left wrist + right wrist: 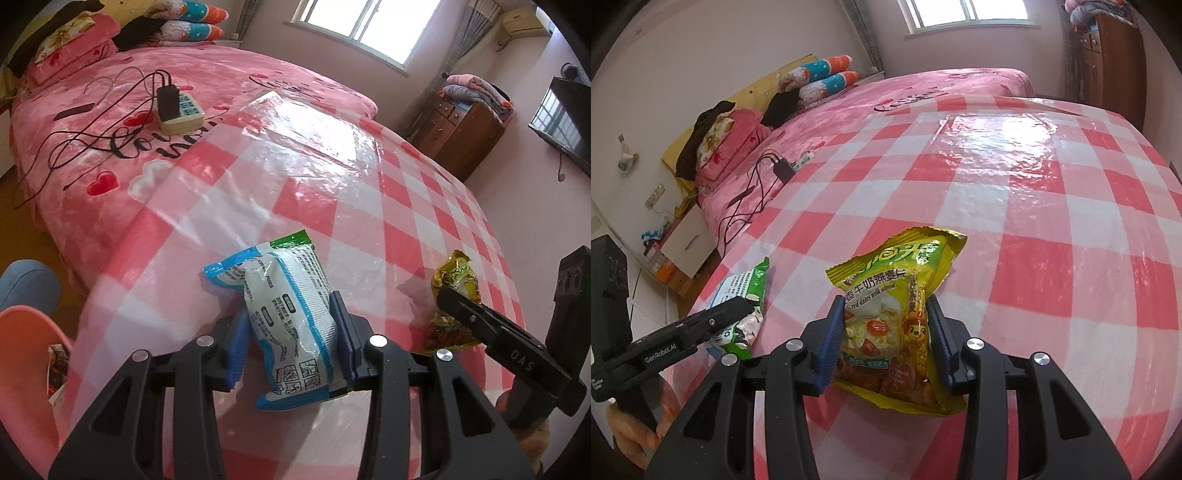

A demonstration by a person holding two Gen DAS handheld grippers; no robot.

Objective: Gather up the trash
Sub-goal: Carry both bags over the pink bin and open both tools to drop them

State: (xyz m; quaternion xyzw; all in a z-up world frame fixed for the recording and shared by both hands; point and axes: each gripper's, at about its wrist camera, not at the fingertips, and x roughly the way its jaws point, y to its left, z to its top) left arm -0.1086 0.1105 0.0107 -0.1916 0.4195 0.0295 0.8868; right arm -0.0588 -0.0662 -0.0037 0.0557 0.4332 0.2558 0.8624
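In the left wrist view my left gripper [291, 314] is shut on a white, blue and green snack bag [288, 314], its blue pads pressing both sides, just above the pink checked tablecloth [332, 206]. In the right wrist view my right gripper [886, 314] is shut on a yellow oatmeal bag [890, 314] over the same cloth. The yellow bag also shows in the left wrist view [452, 291] at the right, with the right gripper's finger over it. The white bag also shows in the right wrist view [742, 295] at the left, partly hidden by the left gripper.
A pink bin [26, 369] with wrappers inside sits at the lower left below the table edge. A bed with pink cover [110, 110] carries a power strip [177, 110], cables and pillows. A wooden cabinet [458, 129] stands at the far right.
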